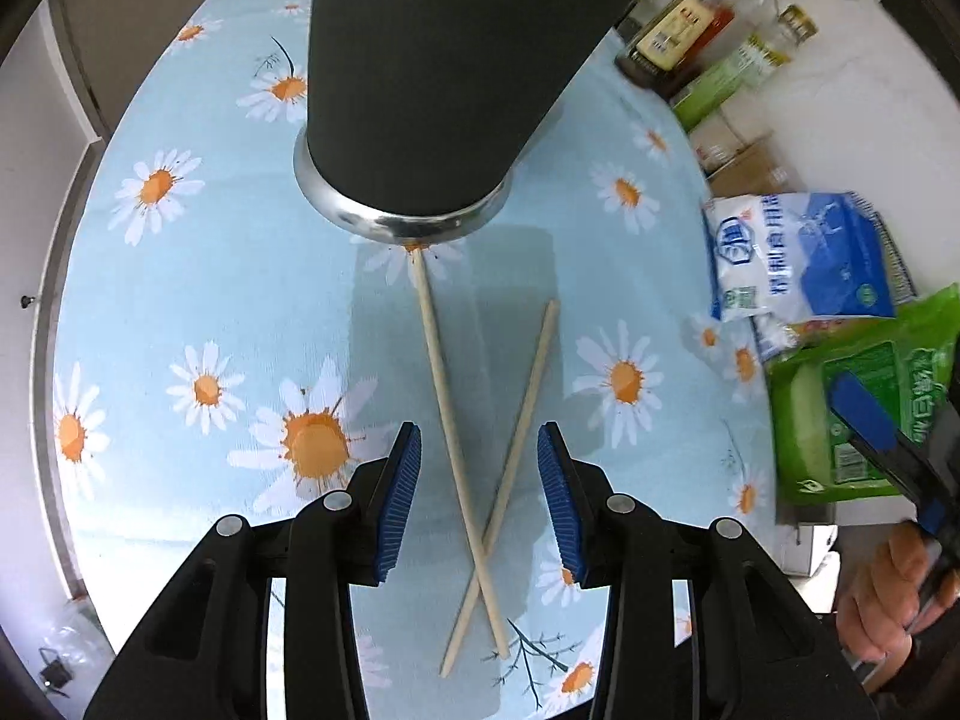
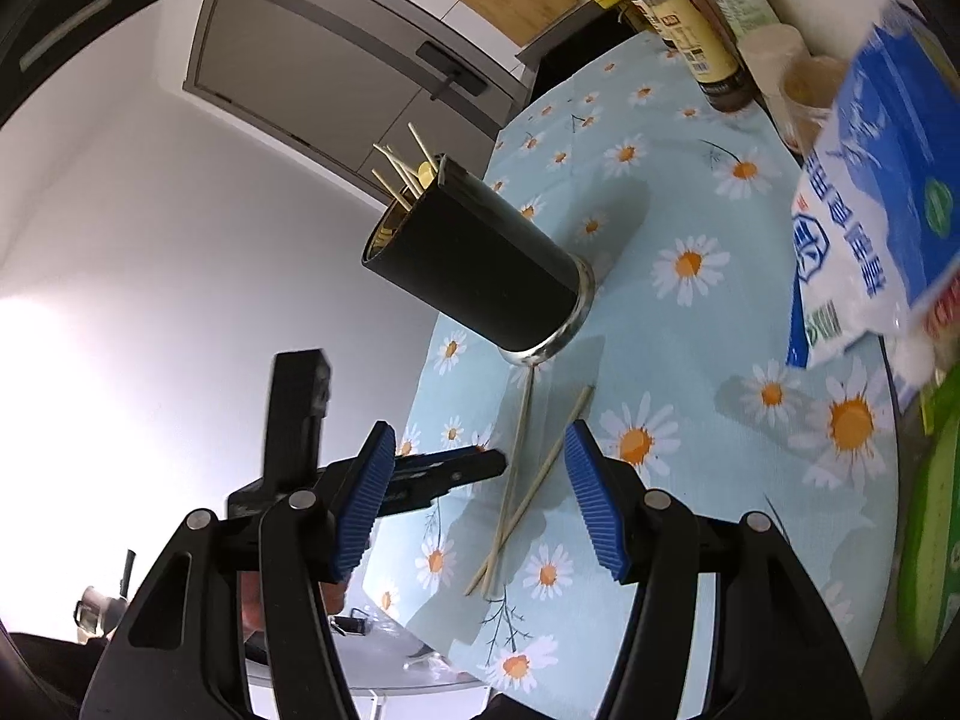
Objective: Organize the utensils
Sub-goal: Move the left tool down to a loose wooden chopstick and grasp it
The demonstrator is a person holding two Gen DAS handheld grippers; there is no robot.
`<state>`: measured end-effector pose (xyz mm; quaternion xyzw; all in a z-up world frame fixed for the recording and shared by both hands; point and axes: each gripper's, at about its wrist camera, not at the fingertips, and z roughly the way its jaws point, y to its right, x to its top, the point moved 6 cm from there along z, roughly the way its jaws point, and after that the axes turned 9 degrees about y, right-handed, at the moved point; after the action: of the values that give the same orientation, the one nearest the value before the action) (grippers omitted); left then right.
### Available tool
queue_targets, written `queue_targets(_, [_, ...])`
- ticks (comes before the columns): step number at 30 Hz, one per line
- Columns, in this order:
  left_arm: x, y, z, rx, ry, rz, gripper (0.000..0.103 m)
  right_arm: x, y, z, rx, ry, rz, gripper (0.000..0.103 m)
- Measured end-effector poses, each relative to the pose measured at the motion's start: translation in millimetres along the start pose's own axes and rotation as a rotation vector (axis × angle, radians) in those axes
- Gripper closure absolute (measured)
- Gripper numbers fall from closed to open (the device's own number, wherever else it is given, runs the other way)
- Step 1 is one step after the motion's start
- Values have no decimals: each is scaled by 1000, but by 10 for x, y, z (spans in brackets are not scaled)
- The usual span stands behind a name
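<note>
Two wooden chopsticks (image 1: 474, 498) lie crossed on the daisy tablecloth (image 1: 210, 300), in front of a tall black utensil holder (image 1: 420, 90) with a steel base. My left gripper (image 1: 479, 498) is open and hovers with its blue pads on either side of the crossed chopsticks, without touching them. In the right wrist view the chopsticks (image 2: 522, 480) lie on the tablecloth (image 2: 690, 360) and the holder (image 2: 480, 270) has several sticks standing in it. My right gripper (image 2: 480, 498) is open and empty, held off to the right, above the table. The left gripper (image 2: 444, 474) shows below it.
A blue and white bag (image 1: 798, 258) and a green packet (image 1: 864, 408) lie at the table's right edge. Sauce bottles (image 1: 702, 30) stand at the far right. The right gripper (image 1: 870, 420) and a hand (image 1: 888, 588) show at the right. Grey cabinets (image 2: 336, 72) are beyond.
</note>
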<state>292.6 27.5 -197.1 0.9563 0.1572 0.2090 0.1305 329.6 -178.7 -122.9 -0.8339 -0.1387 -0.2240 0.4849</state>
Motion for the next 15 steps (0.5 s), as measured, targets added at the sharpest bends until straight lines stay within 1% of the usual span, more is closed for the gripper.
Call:
queue_targets(3, [-6,-14,106,30,-58,-3,64,-63,64,-57,7,-1,23,43])
queue_targets(4, [-15,-29,145,50,-81,-3,64,-75,88,-75,6,-2,31,43])
queue_targets(9, [8,-50,233,73,-137,-29,64,-126,157,-167,13,-4,61,43])
queue_targets(13, [38,0,299,100,-180,-27,68,-126,138,-162,32,-12,60,45])
queue_targets(14, [47,-3,309,111,-190,-34,72,-130,128,-154,40,-16,58,45])
queue_targets(15, [51,0,322,123,-202,-34,74,-137,118,-148,47,-21,56,45])
